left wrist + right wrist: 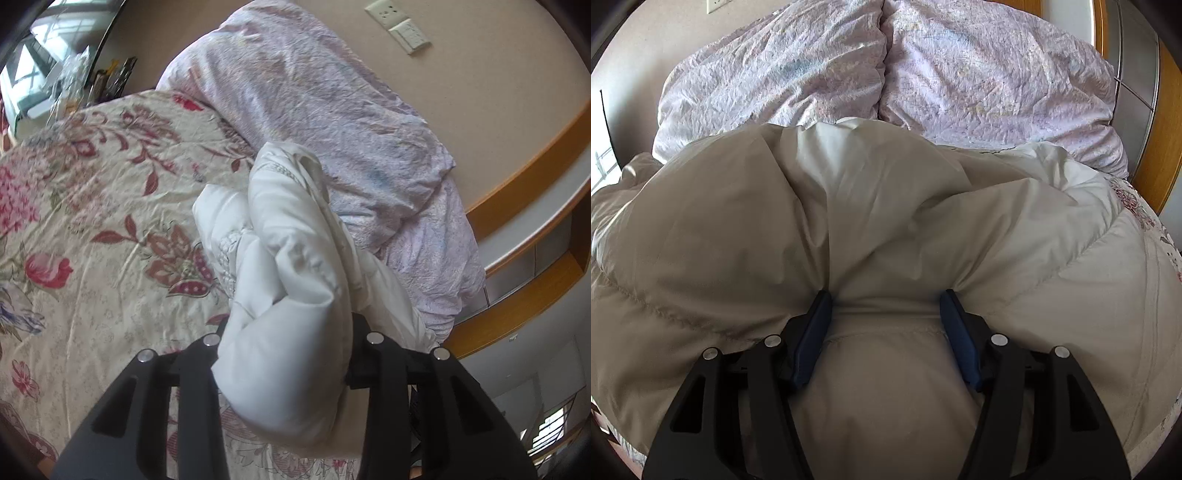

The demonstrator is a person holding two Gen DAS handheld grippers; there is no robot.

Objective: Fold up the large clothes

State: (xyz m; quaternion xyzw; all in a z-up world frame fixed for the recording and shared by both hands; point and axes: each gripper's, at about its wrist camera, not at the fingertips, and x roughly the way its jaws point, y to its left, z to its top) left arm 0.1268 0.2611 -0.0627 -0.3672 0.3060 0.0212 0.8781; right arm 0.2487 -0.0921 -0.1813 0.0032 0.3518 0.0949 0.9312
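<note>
White padded jacket (pixel 291 266) bunched between both grippers' jaws, no readable label.

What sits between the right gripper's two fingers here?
A puffy fold of the white padded jacket fills the gap between the right gripper fingers, seen in the right wrist view.

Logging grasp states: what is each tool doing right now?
Left tool: closed on the white padded garment.
Right tool: closed on the same garment's bulk.

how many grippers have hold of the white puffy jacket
2. The left gripper pinches a bunched part of the white puffy jacket above the floral bedspread; the right gripper clamps a fold near the lilac duvet.
</note>
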